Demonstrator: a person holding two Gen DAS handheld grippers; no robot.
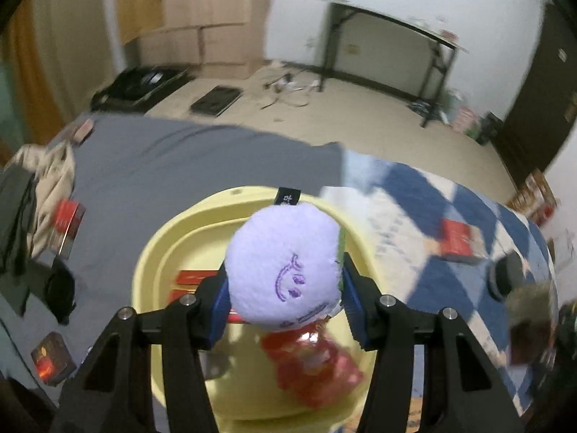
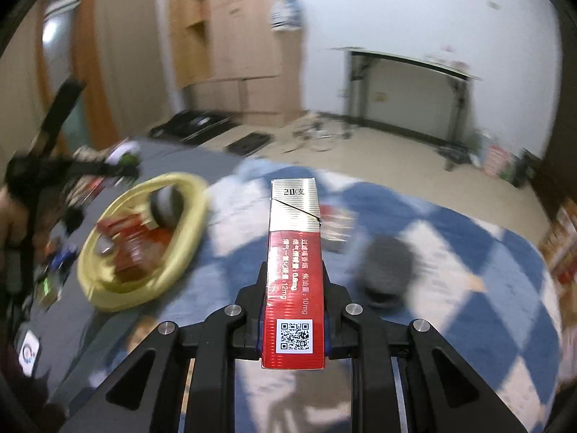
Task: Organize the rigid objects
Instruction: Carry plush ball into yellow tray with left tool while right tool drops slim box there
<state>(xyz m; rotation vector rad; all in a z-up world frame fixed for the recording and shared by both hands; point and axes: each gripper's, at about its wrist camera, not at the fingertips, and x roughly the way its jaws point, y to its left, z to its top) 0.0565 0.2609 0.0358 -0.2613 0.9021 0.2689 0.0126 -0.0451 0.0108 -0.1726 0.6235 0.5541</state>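
Our left hand-held gripper (image 1: 285,288) clamps a round lilac plush toy (image 1: 285,267) at frame centre; our right hand-held gripper (image 2: 294,310) grips a red-and-gold cigarette pack (image 2: 294,270).

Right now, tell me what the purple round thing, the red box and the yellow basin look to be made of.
Purple round toy: soft plush fabric, fuzzy nap, embroidered face, sewn tag.
Red box: printed cardboard, probably glossy or film-wrapped; sharp folded edges, slight sheen.
Yellow basin: likely moulded plastic, smooth, with a rounded even rim.

A black-framed folding table (image 2: 407,83) stands against the far white wall; light wooden cabinets (image 2: 234,39), somewhat blurred, stand left of it.
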